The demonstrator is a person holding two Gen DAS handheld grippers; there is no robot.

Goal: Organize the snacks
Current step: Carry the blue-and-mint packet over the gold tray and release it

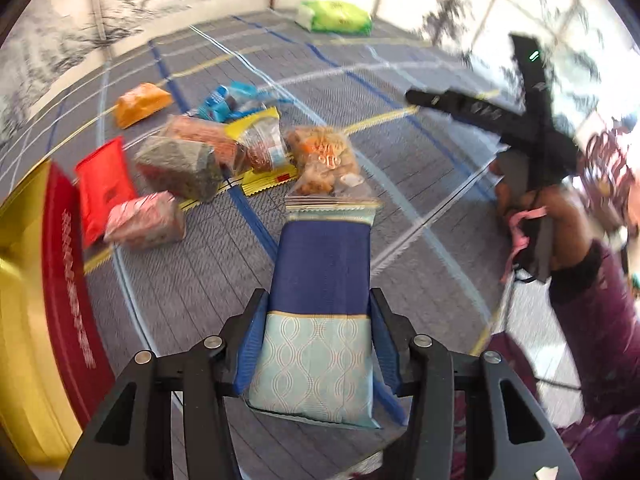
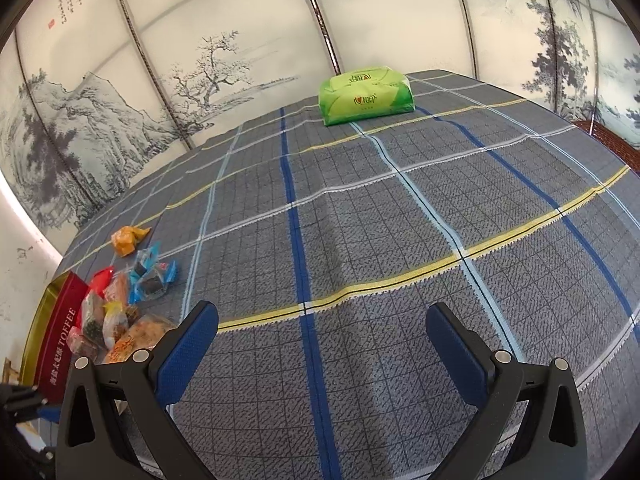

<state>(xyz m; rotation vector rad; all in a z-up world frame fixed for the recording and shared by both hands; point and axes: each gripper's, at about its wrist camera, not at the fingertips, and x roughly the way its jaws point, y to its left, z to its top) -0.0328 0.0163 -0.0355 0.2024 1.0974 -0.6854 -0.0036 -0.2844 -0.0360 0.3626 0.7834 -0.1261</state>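
Note:
My left gripper [image 1: 319, 300] is shut on a blue and pale teal snack packet [image 1: 320, 264]; both blue pads press its sides and it hangs above the cloth. Beyond it lies a pile of wrapped snacks [image 1: 200, 152], among them a clear bag of fried pieces [image 1: 324, 160], a red packet [image 1: 104, 188] and an orange one [image 1: 140, 102]. A red and gold toffee tin [image 1: 60, 280] stands at the left edge. My right gripper [image 2: 322, 316] is open over bare plaid cloth, with the snack pile [image 2: 120, 312] and the tin [image 2: 60, 332] far to its left.
A green tissue pack [image 2: 366, 94] lies at the far side of the grey plaid tablecloth [image 2: 400, 220], near the painted wall panels. In the left wrist view a person's hand in a purple sleeve [image 1: 560, 216] holds the other black tool at the right.

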